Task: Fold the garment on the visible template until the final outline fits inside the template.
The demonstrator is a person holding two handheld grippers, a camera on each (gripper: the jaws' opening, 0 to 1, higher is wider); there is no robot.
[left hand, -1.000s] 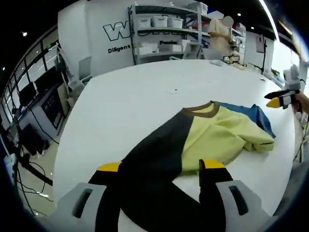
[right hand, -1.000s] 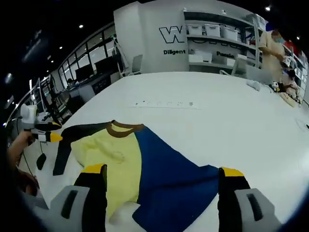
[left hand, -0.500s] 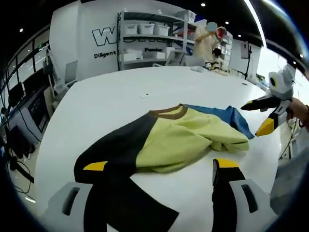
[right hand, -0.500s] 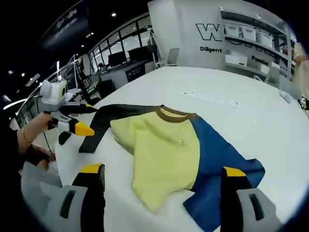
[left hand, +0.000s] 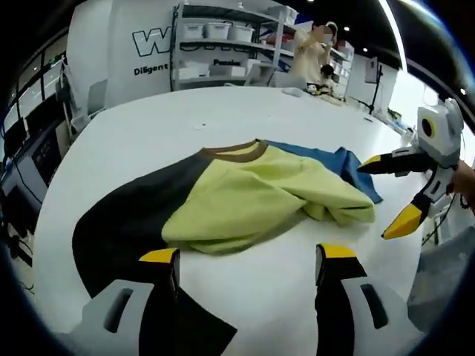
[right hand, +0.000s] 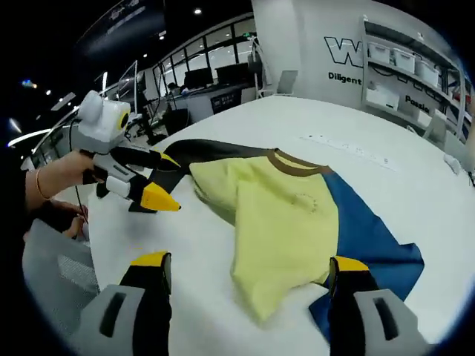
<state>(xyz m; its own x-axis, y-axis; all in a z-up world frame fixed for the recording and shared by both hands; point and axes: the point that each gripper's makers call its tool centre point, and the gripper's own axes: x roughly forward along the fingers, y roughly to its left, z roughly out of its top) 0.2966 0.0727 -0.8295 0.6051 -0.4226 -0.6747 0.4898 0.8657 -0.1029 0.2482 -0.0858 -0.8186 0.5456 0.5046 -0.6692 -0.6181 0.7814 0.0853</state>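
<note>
The black, yellow and blue cloth garment [left hand: 245, 200] is laid partly folded near the middle of the round white table [left hand: 148, 133]. Both the left gripper [left hand: 245, 259] and right gripper [right hand: 245, 267] are held open, empty. Further folds are judged outstanding.

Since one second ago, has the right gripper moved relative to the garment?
Yes. In the left gripper view the right gripper now hangs open close beside the garment near its blue sleeve; earlier it was farther off, at the edge of the white table.
</note>
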